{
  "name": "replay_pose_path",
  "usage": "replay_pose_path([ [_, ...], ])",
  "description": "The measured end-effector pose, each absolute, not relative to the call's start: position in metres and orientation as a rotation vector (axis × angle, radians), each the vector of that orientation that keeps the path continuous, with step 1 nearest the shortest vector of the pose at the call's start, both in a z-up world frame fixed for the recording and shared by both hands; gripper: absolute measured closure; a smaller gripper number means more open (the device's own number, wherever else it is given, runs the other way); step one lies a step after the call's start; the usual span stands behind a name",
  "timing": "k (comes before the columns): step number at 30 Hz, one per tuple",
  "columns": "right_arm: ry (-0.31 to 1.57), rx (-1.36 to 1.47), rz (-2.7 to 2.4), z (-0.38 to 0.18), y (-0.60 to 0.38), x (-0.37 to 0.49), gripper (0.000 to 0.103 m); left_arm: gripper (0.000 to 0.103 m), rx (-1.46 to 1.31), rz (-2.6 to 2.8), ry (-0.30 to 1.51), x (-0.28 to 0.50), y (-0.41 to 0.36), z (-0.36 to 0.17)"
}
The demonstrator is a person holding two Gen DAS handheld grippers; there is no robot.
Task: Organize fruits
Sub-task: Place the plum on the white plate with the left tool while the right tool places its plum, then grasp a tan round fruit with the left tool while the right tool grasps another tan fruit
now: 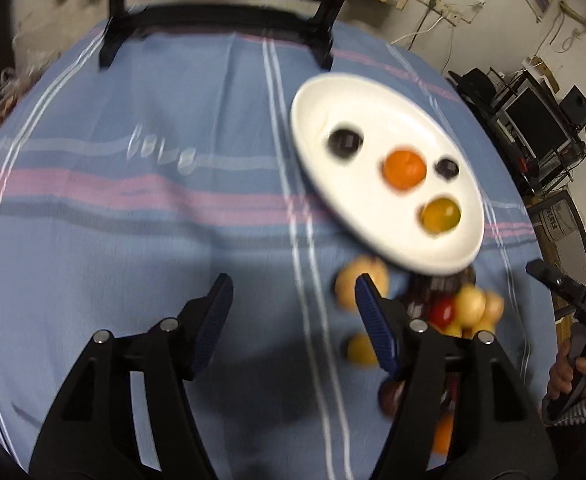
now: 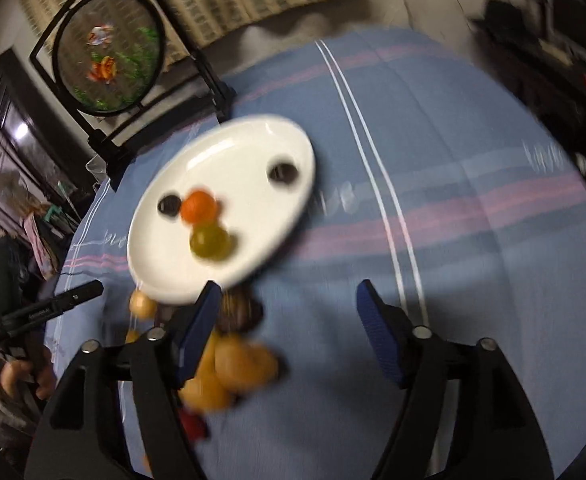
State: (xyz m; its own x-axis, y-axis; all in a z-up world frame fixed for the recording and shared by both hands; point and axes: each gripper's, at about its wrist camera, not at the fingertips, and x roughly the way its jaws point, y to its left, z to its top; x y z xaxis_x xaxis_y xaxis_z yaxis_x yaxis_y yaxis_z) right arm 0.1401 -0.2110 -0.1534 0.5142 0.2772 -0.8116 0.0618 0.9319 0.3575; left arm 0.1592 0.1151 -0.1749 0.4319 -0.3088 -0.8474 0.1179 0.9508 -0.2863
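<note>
A white oval plate (image 1: pixel 325 104) lies on the blue striped cloth and holds two dark fruits (image 1: pixel 345 143), an orange fruit (image 1: pixel 404 169) and a yellow-green fruit (image 1: pixel 440 214). The plate (image 2: pixel 253 140) also shows in the right wrist view with the orange fruit (image 2: pixel 199 206) and yellow-green fruit (image 2: pixel 211 243). A pile of loose yellow, red and dark fruits (image 1: pixel 469 304) lies on the cloth just in front of the plate, and shows again in the right wrist view (image 2: pixel 241 364). My left gripper (image 1: pixel 291 294) is open and empty, left of the pile. My right gripper (image 2: pixel 289 300) is open and empty, right of the pile.
A black stand (image 1: pixel 221 8) holding a round decorated panel (image 2: pixel 111 46) stands at the table's far edge. The other gripper and the hand holding it show at the right edge of the left view (image 1: pixel 573 304) and at the left edge of the right view (image 2: pixel 49 308). Cluttered shelves stand beyond the table.
</note>
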Motion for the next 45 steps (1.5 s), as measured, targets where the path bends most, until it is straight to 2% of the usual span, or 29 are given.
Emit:
replay_pose_path([
  [5, 1.019, 0.313, 0.125, -0.139, -0.205, 0.126, 0.028, 0.038, -0.200, -0.305, 1.119, 0.140, 0.109, -0.185],
  [9, 1.005, 0.241, 0.129, -0.129, -0.194, 0.120, 0.013, 0.038, -0.110, -0.332, 1.116, 0.145, 0.091, -0.189],
  [17, 0.988, 0.239, 0.060, -0.123, -0.202, 0.106, 0.013, 0.040, -0.009, -0.396, 1.120, 0.170, 0.057, -0.200],
  [22, 0.994, 0.252, 0.027, -0.123, -0.207, 0.100, 0.013, 0.049, 0.016, -0.429, 1.115, 0.178, 0.050, -0.203],
  [24, 0.998, 0.247, 0.029, -0.124, -0.205, 0.100, 0.013, 0.057, 0.016, -0.445, 1.119, 0.179, 0.046, -0.204],
  [26, 1.003, 0.241, 0.037, -0.125, -0.203, 0.101, 0.013, 0.061, 0.028, -0.452, 1.119, 0.179, 0.043, -0.205],
  [33, 1.037, 0.225, 0.116, -0.132, -0.192, 0.114, 0.013, 0.061, -0.017, -0.395, 1.099, 0.162, 0.062, -0.199],
  [38, 1.094, 0.073, 0.224, -0.155, -0.159, 0.128, 0.013, 0.061, -0.068, -0.330, 1.109, 0.131, 0.098, -0.193],
  [40, 1.096, 0.037, 0.250, -0.159, -0.150, 0.130, 0.016, 0.061, -0.096, -0.300, 1.120, 0.117, 0.110, -0.194],
  [45, 1.109, 0.029, 0.224, -0.170, -0.152, 0.142, 0.017, 0.061, -0.136, -0.250, 1.134, 0.095, 0.127, -0.195],
])
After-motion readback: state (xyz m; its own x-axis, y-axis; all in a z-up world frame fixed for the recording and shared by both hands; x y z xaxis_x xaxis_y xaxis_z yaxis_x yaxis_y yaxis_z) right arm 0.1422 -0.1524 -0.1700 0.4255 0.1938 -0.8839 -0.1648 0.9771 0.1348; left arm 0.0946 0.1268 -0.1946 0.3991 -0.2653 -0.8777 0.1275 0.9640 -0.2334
